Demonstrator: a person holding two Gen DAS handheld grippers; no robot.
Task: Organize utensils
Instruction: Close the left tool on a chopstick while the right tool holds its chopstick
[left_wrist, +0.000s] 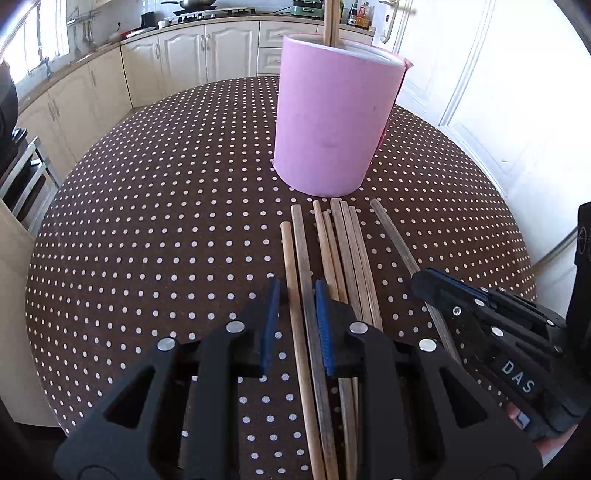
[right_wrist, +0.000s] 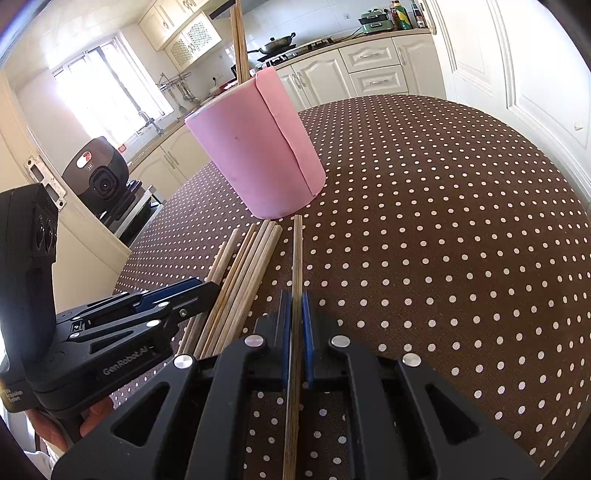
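A tall pink holder stands on the dotted brown tablecloth, with two chopsticks upright in it. Several wooden chopsticks lie side by side in front of it. My left gripper straddles the two leftmost ones, a pale chopstick and a dark one. Its jaws stand slightly apart, and a sliver of cloth shows beside the left pad. My right gripper is shut on a single dark chopstick lying apart to the right.
The round table's edge curves close on the left. Cream kitchen cabinets and a counter run behind. A black cooker sits on a stand to the left. A white panelled door is on the right.
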